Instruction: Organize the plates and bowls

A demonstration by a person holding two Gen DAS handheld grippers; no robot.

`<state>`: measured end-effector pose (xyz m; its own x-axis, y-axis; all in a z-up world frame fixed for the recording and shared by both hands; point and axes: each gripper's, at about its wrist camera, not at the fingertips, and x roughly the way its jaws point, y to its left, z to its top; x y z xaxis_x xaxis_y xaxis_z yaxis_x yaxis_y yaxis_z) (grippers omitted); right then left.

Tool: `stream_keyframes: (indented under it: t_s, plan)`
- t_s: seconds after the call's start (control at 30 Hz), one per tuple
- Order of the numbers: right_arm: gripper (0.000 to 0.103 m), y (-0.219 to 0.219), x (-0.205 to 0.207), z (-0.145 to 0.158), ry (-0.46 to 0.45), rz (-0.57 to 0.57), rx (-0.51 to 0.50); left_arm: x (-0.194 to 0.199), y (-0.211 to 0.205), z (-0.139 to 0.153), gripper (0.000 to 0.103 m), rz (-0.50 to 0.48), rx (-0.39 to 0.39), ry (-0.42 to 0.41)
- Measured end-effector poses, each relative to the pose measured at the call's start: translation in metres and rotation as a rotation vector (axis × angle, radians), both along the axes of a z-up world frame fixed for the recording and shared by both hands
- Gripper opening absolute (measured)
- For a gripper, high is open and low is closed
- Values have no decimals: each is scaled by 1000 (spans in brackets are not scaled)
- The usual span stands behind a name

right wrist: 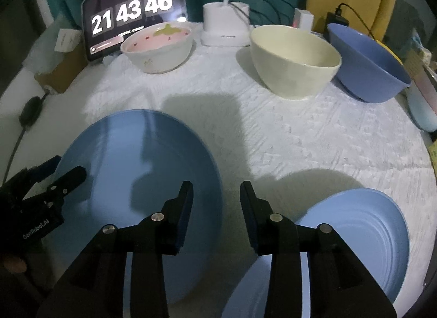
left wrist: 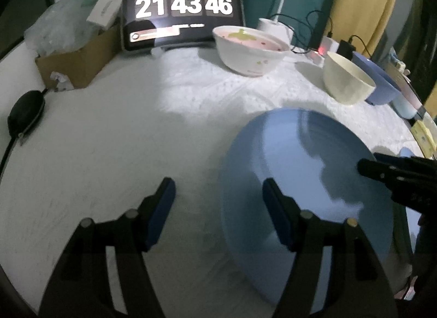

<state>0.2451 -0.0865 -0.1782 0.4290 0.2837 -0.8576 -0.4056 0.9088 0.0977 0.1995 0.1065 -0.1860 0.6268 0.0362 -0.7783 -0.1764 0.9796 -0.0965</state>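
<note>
A: Where are the grippers?

B: Left gripper (left wrist: 218, 208) is spread wide, empty, straddling the near left rim of the big blue plate (left wrist: 300, 181). Right gripper (right wrist: 217, 208) is narrowly parted, empty, over that plate's right rim.

A: How will the plate handle?

B: Probably stiff, smooth, slippery; pinch the rim. It lies flat on the white cloth (right wrist: 273, 132).

A: Anything around it?

B: Right of it, ridged blue plates (right wrist: 355, 225). Beyond it, a strawberry bowl (right wrist: 157, 50), cream bowl (right wrist: 295, 61), blue bowl (right wrist: 368, 66). Nothing blocks the plate.
</note>
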Motion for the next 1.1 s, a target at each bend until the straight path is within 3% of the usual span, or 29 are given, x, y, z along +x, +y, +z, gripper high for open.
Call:
stream_keyframes:
  t_s: [0.03, 0.1, 0.27, 0.6, 1.1]
  plan:
    - [38, 2, -1, -1, 2, 11, -6, 0, -1, 0, 67, -14, -3, -3]
    - [37, 6, -2, -3, 5, 30, -8, -1, -4, 0, 54, -35, 2, -6]
    - [27, 7, -4, -2, -10, 27, -19, -1, -10, 1, 37, -65, 1, 0]
    - [24, 3, -12, 11, -45, 22, 7, -7, -10, 13, 36, -53, -2, -18]
    - [24, -17, -33, 48, -132, 2, 71, -25, -25, 55, 36, -63, 30, -118]
